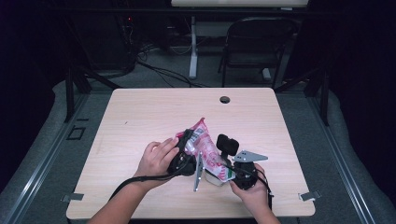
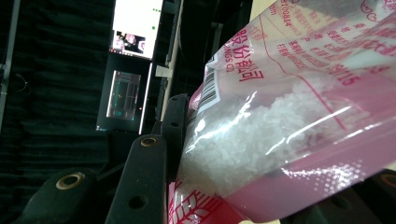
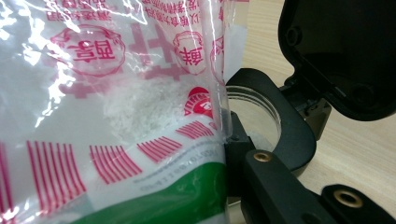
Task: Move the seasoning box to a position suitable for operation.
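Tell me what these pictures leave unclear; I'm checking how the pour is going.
- Bag mouth: high view, hidden between the two grippers; the gripper views cut it off at their edges.
- Jar: right gripper view, mostly covered by the bag and the black ring; how full it is cannot be told.
- Left gripper fingers: high view, too small and covered by the hand.
- Bag print: left gripper view, cut off and partly blurred.
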`<state>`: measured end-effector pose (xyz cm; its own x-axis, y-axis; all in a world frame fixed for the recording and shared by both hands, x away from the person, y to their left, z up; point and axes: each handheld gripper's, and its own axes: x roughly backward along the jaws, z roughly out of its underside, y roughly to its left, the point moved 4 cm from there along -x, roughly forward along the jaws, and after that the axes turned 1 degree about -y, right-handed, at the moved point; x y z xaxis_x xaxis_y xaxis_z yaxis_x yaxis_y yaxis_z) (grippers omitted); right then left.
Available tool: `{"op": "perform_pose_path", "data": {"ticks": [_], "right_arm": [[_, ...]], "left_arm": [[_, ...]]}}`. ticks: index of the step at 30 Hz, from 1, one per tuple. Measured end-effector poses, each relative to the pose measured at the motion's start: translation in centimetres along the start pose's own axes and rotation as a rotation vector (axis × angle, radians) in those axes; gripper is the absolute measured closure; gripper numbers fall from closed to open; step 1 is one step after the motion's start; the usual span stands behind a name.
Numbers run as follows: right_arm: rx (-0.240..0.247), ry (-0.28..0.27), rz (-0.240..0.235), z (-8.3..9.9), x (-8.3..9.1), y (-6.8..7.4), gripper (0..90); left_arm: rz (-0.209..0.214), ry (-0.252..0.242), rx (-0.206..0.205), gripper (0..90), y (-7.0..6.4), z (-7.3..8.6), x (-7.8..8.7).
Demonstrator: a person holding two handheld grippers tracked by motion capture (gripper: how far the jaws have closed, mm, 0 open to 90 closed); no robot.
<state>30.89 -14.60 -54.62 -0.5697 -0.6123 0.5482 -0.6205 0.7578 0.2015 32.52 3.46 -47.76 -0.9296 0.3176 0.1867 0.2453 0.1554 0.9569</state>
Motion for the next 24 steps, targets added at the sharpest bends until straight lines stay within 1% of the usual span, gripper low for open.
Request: {"op": "perform_pose_path", "data": {"ticks": [14,15,24], "right_arm": [[-0.003,0.001,-0.004,0.01,-0.03,0.00,89.3],[-0.001,0.001,-0.003,0.01,-0.03,-0.01,89.3],[-0.005,0.000,-0.002,0.03,-0.03,-0.04,89.2]], "left_arm": [[-0.007,-0.014,-0.007,67.0,0.10,-0.23,-0.02],[-0.004,-0.008,-0.009,67.0,0.12,-0.25,0.02],[-0.006,-0.014,-0.009,67.0,0.23,-0.42,0.03]]}}
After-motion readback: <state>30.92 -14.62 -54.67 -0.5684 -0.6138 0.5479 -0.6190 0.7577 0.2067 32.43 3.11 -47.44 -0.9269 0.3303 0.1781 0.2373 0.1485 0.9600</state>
